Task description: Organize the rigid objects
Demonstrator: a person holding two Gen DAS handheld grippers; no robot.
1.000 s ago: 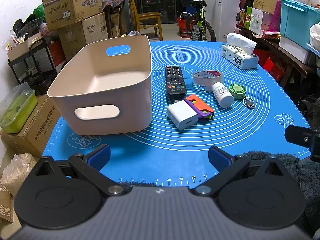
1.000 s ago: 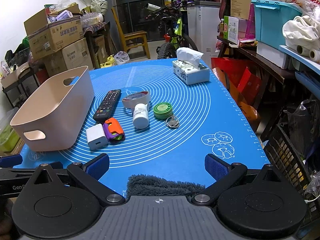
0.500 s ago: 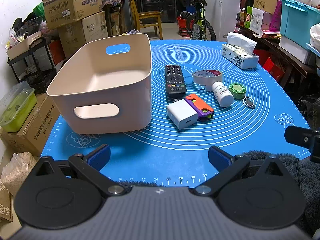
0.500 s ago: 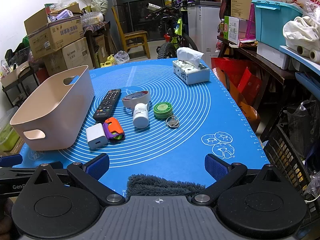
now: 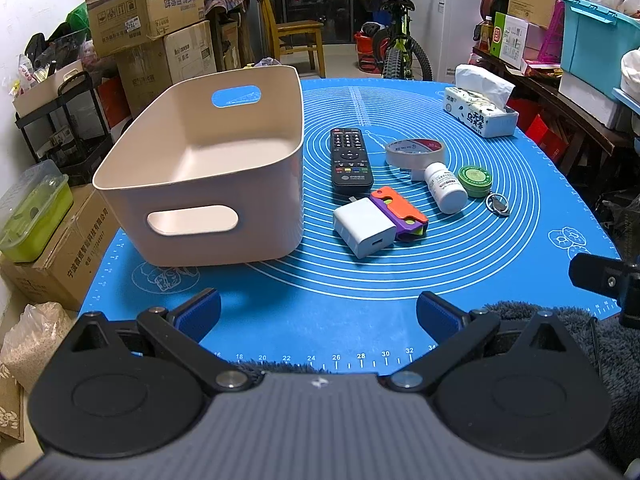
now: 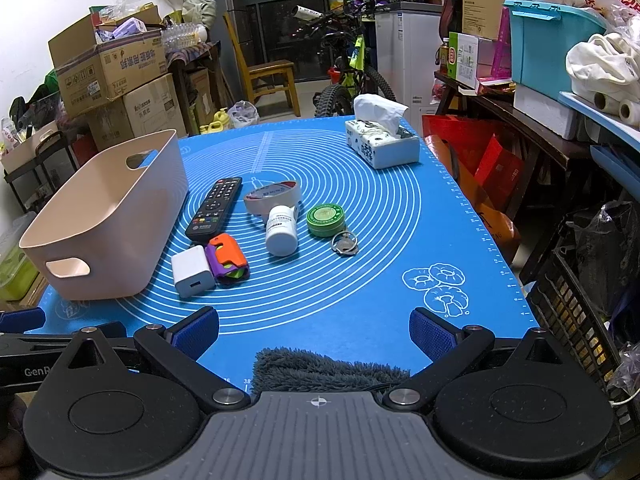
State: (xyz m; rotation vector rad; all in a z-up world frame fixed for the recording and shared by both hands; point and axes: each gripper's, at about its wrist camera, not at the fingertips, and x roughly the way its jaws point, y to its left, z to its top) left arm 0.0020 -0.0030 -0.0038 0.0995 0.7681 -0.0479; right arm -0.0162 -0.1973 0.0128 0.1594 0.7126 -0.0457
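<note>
An empty beige bin (image 5: 208, 184) (image 6: 104, 220) stands on the left of the blue mat (image 5: 360, 280). To its right lie a black remote (image 5: 350, 160) (image 6: 214, 208), a tape roll (image 5: 414, 152) (image 6: 272, 196), a white pill bottle (image 5: 444, 188) (image 6: 281, 230), a green tin (image 5: 475, 180) (image 6: 326, 220), a key ring (image 5: 497, 203) (image 6: 344, 243), a white charger (image 5: 365, 232) (image 6: 192, 271) and an orange-purple toy (image 5: 400, 214) (image 6: 227, 258). My left gripper (image 5: 318, 314) and right gripper (image 6: 314, 330) both hover open at the near edge, holding nothing.
A tissue box (image 5: 480, 112) (image 6: 382, 144) sits at the mat's far right. A grey fuzzy cloth (image 6: 328, 372) lies at the near edge. Cardboard boxes (image 5: 148, 8), a chair (image 5: 296, 36), a bicycle (image 5: 396, 44) and shelves with a teal crate (image 6: 548, 44) surround the table.
</note>
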